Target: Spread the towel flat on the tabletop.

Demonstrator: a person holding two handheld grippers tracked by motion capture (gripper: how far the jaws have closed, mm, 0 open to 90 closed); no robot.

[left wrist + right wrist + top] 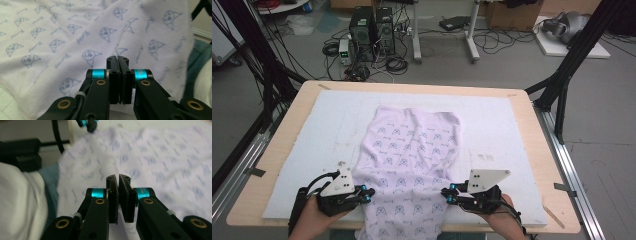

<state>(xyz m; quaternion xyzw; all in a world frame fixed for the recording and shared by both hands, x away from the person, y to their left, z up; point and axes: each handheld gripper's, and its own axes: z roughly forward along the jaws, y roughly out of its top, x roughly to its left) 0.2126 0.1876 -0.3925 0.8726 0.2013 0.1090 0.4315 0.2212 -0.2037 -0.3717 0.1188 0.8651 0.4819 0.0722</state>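
Pinching the near edges of a printed cloth (409,150) with both tongs.

In the high view the pale lilac cloth with small blue motifs lies in the middle of the frame on a white pad (332,125) covering the wooden worktop (287,135), its lower end running over the near edge at the bottom. The left tongs (368,194) sit at the lower left, clamped on the cloth's left border; the right tongs (447,195) sit at the lower right, clamped on its right border, each held in a hand entering from the bottom. In the left gripper view the left tongs' jaws are pressed together with cloth caught between them low in the frame. In the right gripper view the jaws meet at the tips, a fold of cloth between them, the picture slightly blurred.
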